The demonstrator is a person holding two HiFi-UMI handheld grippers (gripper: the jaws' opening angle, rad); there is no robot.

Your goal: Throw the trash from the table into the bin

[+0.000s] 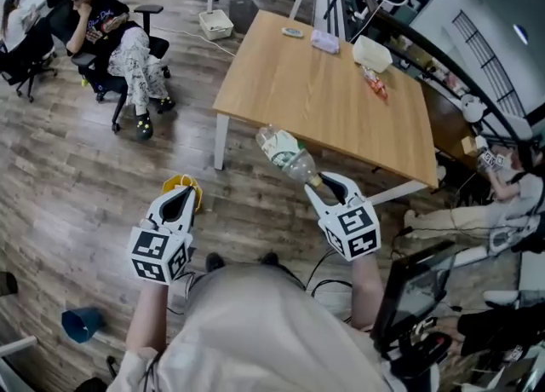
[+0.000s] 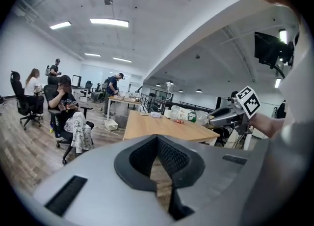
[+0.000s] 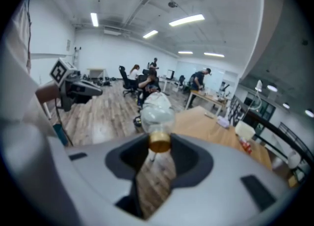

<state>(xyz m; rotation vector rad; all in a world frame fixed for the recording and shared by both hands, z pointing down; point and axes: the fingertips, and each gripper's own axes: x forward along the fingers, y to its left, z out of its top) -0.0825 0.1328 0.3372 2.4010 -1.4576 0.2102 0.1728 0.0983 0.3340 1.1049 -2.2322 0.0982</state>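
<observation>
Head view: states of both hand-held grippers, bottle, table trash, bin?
left hand-held gripper: shut, empty.
right hand-held gripper: shut on bottle neck.
bottle: capped, lifted off the table.
wrapper: lying on table.
white bag: on table.
bin: on floor; upright or tipped unclear.
</observation>
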